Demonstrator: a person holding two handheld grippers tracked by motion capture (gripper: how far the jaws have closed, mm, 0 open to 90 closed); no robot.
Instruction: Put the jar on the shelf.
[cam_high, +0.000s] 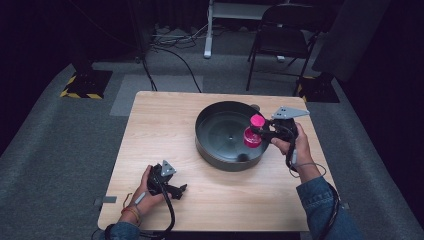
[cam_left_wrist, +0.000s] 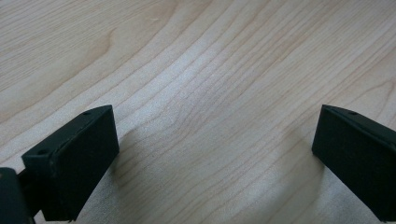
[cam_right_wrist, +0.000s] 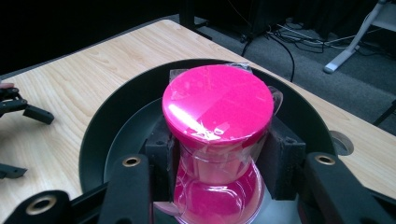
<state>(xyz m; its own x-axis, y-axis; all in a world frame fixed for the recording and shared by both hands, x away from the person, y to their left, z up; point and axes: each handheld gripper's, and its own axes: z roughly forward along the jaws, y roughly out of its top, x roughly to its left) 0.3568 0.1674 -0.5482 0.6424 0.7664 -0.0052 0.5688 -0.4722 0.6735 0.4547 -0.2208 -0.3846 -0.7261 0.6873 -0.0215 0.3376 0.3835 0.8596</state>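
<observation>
A pink hourglass-shaped container (cam_high: 252, 137) with a flat pink lid (cam_right_wrist: 218, 100) and clear tape over it is held upright just inside the right side of a dark round pan (cam_high: 210, 112). My right gripper (cam_high: 255, 131) is shut on its narrow waist, and both pads press on it in the right gripper view (cam_right_wrist: 217, 163). The pan (cam_right_wrist: 116, 107) lies below and behind it. My left gripper (cam_high: 177, 190) rests low at the table's front left, its jaws open wide over bare wood (cam_left_wrist: 215, 154).
The wooden table (cam_high: 160, 130) has a round cable hole (cam_high: 255, 107) behind the pan. A small dark round thing (cam_high: 243, 156) lies in the pan's near side. A folding chair (cam_high: 282, 35) and floor cables (cam_high: 175, 42) stand beyond the table.
</observation>
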